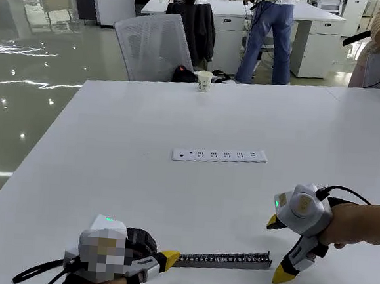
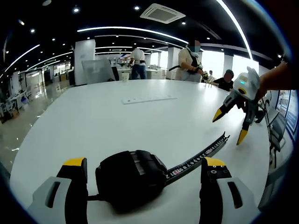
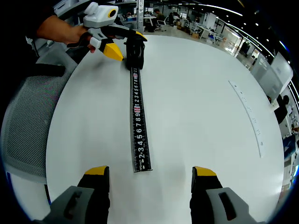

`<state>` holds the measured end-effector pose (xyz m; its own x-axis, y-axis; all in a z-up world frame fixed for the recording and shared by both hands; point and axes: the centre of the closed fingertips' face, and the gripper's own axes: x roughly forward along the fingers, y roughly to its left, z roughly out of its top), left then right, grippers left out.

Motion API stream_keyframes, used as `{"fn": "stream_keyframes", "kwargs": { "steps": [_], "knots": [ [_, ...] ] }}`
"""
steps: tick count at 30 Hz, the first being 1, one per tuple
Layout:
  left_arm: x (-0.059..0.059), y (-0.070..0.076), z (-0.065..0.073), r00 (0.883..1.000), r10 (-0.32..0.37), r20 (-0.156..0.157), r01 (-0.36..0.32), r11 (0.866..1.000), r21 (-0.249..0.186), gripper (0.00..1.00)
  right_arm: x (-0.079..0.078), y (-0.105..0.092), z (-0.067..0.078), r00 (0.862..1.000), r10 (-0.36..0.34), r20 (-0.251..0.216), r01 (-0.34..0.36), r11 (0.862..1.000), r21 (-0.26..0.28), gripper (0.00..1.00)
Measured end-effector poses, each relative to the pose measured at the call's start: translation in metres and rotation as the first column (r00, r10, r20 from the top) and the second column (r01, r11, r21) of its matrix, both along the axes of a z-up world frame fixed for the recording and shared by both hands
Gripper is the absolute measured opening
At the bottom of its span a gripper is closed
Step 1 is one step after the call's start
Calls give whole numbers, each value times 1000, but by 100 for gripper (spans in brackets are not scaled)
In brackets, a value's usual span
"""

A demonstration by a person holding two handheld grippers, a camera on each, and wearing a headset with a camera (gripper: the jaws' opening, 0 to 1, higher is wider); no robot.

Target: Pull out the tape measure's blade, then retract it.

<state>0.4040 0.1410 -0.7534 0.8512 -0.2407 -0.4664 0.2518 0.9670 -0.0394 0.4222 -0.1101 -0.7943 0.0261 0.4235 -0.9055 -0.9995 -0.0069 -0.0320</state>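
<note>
A black tape measure (image 1: 141, 242) lies on the white table (image 1: 141, 177) near its front edge. Its body (image 2: 133, 177) sits between the jaws of my left gripper (image 2: 144, 162), which stand wide apart with gaps on both sides. The blade (image 1: 223, 258) lies drawn out flat on the table to the right. The blade's end (image 3: 142, 167) rests just ahead of my right gripper (image 3: 150, 171), which is open and holds nothing. In the head view the right gripper (image 1: 277, 249) hovers just past the blade's tip. The left gripper (image 3: 110, 39) shows far off beside the tape body (image 3: 135, 49).
A white power strip (image 1: 220, 155) lies mid-table. A paper cup (image 1: 204, 81) stands at the far edge, with a grey chair (image 1: 154, 47) behind it. People stand at desks farther back. A mesh chair (image 3: 23, 121) is beside the table's near edge.
</note>
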Motion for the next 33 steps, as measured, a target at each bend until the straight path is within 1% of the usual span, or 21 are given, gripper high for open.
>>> {"fn": "stream_keyframes", "kwargs": {
  "steps": [2, 3, 5, 7, 11, 13, 15, 17, 20, 23, 26, 28, 33],
  "knots": [
    [-1, -1, 0, 1000, -1, 15, 1, 1000, 19, 99, -1, 1, -1, 1000, 8, -5, -8, 1000, 0, 65],
    [-1, -2, 0, 1000, -4, 18, 4, 1000, 19, 99, -1, 1, -1, 1000, 6, -8, -6, 1000, 0, 64],
    [-1, -3, -1, 1000, -7, 13, 7, 1000, 23, 99, -2, 1, -3, 1000, 12, -18, -12, 1000, -1, 59],
    [-1, -3, -1, 1000, -7, 17, 6, 1000, 30, 99, -3, 1, -4, 1000, 20, -21, -20, 1000, -5, 56],
    [-1, -5, 1, 1000, 1, 20, -1, 1000, 17, 99, -3, 2, -7, 999, 36, -18, -36, 999, -11, 50],
    [0, -5, 3, 999, 20, 27, -20, 1000, -2, 99, -3, 3, -9, 999, 42, -18, -42, 999, -16, 46],
    [0, -5, 3, 999, 28, 20, -28, 1000, -14, 99, -4, 3, -9, 999, 46, -18, -46, 999, -18, 44],
    [1, -3, 2, 999, 45, 11, -44, 999, -21, 99, -4, 3, -11, 999, 47, -16, -47, 999, -24, 44],
    [1, -1, 0, 998, 62, -11, -63, 997, -47, 99, -3, 3, -12, 998, 56, -6, -57, 998, -33, 41],
    [0, 0, 1, 998, 64, -10, -64, 997, -37, 99, -5, 3, -13, 998, 65, -17, -66, 997, -36, 35],
    [1, 2, 1, 997, 74, -12, -75, 996, -44, 99, -7, 4, -13, 997, 67, -28, -68, 997, -34, 28],
    [1, 3, 1, 997, 79, -13, -79, 996, -48, 99, -8, 4, -13, 997, 73, -27, -74, 997, -36, 24],
    [2, 5, 0, 996, 83, -14, -84, 995, -46, 99, -10, 5, -14, 996, 79, -32, -80, 996, -38, 19]
  ]
}}
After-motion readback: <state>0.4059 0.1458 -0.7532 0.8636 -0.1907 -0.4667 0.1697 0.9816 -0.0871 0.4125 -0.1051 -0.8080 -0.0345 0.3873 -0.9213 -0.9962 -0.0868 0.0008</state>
